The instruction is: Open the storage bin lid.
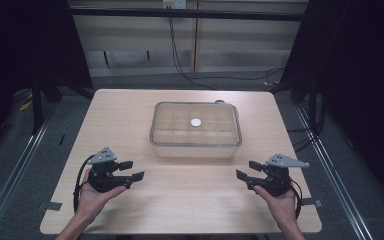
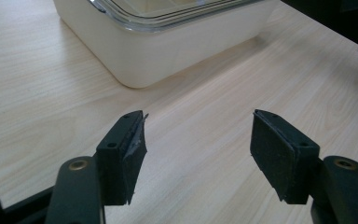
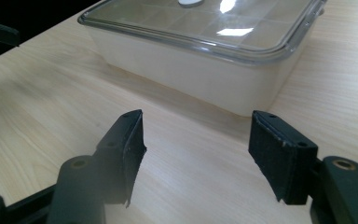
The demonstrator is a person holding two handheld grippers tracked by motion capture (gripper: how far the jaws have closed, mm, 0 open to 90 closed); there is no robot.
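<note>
Hands (image 1: 92, 192) low, grippers (image 1: 130, 171) facing box (image 1: 195, 131).

The table (image 1: 180, 200) is seen from high above its near edge, looking forward and down. Each gripper view is taken low and close over the wood, aimed inward at the box (image 1: 196, 130); its near wall (image 2: 168, 51) (image 3: 191, 77) is shared.
</note>
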